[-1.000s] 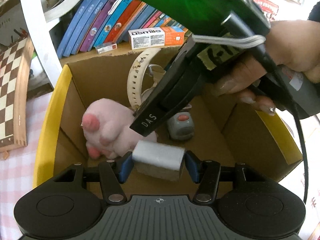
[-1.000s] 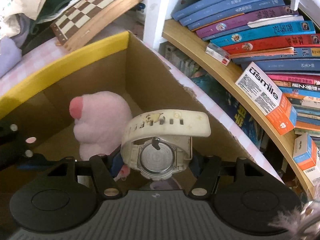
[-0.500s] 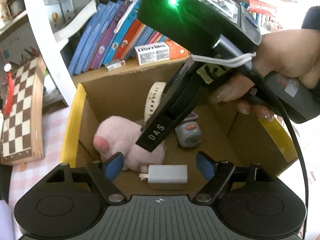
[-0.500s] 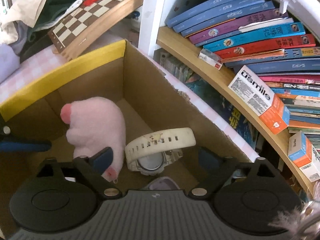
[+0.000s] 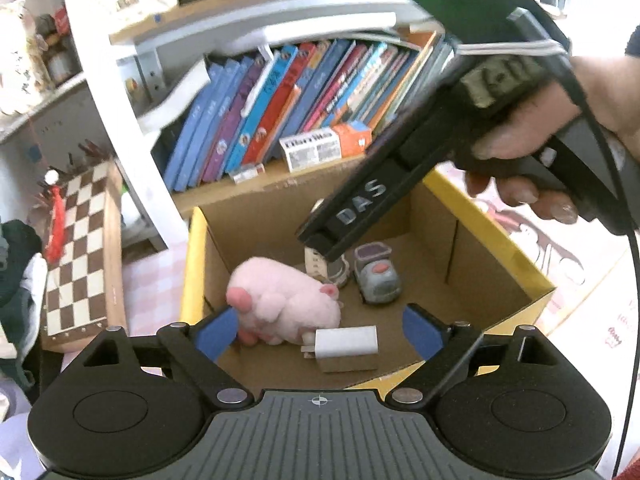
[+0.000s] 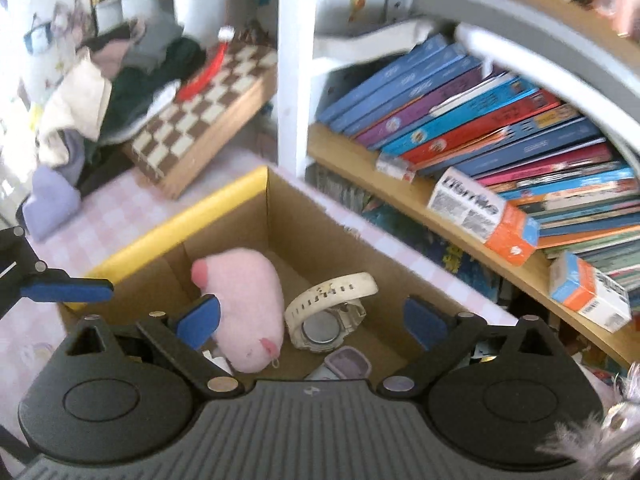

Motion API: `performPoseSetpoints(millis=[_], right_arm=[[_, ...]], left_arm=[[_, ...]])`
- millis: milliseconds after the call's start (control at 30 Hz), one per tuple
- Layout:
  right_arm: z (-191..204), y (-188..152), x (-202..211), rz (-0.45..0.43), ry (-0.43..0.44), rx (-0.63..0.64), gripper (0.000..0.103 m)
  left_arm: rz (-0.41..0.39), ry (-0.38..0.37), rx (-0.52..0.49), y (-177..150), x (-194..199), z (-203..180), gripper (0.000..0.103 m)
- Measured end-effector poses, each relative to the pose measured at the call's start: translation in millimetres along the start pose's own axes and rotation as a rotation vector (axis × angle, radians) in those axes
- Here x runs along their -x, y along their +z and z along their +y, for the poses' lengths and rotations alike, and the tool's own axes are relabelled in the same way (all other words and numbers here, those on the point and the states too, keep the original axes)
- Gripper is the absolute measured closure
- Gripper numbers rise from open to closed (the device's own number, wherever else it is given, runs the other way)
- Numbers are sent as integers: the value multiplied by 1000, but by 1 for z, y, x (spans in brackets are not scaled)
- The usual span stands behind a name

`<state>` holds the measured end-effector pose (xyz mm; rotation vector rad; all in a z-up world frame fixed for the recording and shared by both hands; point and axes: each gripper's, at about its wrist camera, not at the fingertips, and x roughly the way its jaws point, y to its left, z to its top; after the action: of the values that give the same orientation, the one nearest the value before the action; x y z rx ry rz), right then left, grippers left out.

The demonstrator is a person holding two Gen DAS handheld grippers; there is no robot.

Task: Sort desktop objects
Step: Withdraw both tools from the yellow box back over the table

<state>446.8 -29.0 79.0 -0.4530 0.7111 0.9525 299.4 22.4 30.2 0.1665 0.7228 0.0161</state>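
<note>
Inside the cardboard box [image 5: 480,248] with its yellow-taped rim, you have four things lying on the floor. Your left gripper [image 5: 320,330] hangs above the near edge with its jaws spread wide and nothing between the blue pads [image 5: 216,330]. Just below it lies the white charger [image 5: 346,342], on its side with its prongs pointing toward the pink plush toy [image 5: 288,304], which it touches. Beyond the plush sits the small grey toy car [image 5: 378,276], and beside that the white watch [image 5: 320,268], partly hidden in this view by your right gripper [image 5: 332,236], which reaches in from the upper right in your right hand [image 5: 532,152].

From the right wrist view, your right gripper [image 6: 312,320] is also released, jaws apart and gripping nothing. The watch [image 6: 328,308] rests on the box floor [image 6: 296,276] between them, face down with its strap looped up, right against the plush toy [image 6: 244,304]. A lilac-topped corner of the toy car [image 6: 346,362] peeks out at the bottom edge. Your left gripper's blue pad [image 6: 66,292] shows at the left over the box rim.

Behind the box stands a bookshelf [image 6: 400,192] with leaning books [image 6: 480,120] and a toothpaste carton [image 6: 480,214]. A chessboard [image 5: 80,256] lies on the pink checked cloth [image 6: 108,216] to the left.
</note>
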Motion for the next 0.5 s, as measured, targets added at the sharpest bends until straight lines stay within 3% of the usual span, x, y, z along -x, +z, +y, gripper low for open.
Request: performPoseSetpoints(millis=[267, 500], right_arm=[[12, -20, 64, -148, -87, -63, 3], [34, -47, 102, -208, -154, -79, 3]], left_arm=[[-81, 3, 34, -10, 40, 6, 7], [-122, 11, 56, -26, 66, 10, 7]])
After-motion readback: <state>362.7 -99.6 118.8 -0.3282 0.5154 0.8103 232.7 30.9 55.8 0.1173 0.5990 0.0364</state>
